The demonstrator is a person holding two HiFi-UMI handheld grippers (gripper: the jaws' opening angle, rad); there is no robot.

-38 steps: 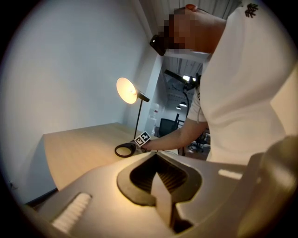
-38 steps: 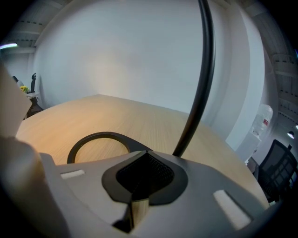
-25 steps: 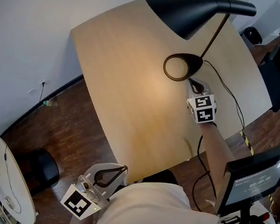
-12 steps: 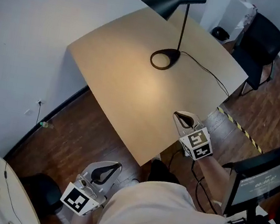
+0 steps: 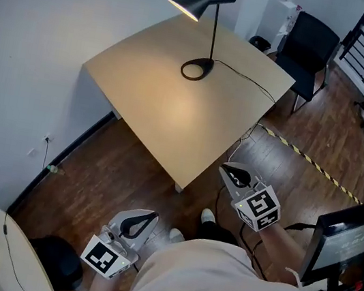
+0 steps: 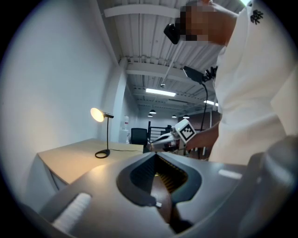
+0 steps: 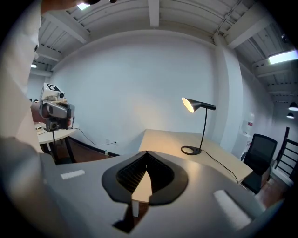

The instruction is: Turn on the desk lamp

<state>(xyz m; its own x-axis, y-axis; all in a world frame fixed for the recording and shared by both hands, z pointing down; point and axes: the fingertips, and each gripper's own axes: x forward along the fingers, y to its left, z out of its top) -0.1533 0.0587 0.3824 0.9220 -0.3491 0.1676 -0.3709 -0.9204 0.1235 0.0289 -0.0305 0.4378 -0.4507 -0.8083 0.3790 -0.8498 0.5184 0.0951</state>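
Desk lamp [image 5: 192,5] looks lit, its shade glowing, and stands well beyond both pairs of fingers. Nearest, the left gripper [image 5: 153,216] and right gripper [image 5: 226,169] hang over the floor [image 5: 130,167], each clenched tip to tip on nothing. Ahead of the fingers lies the near corner of the desk [image 5: 167,111], then bare desktop. At the far side the lamp's ring base rests with its pole upright, and the cable [image 5: 247,84] trails off rightward. The right gripper is somewhat nearer. The task looks done, and any reach would cross open desktop.
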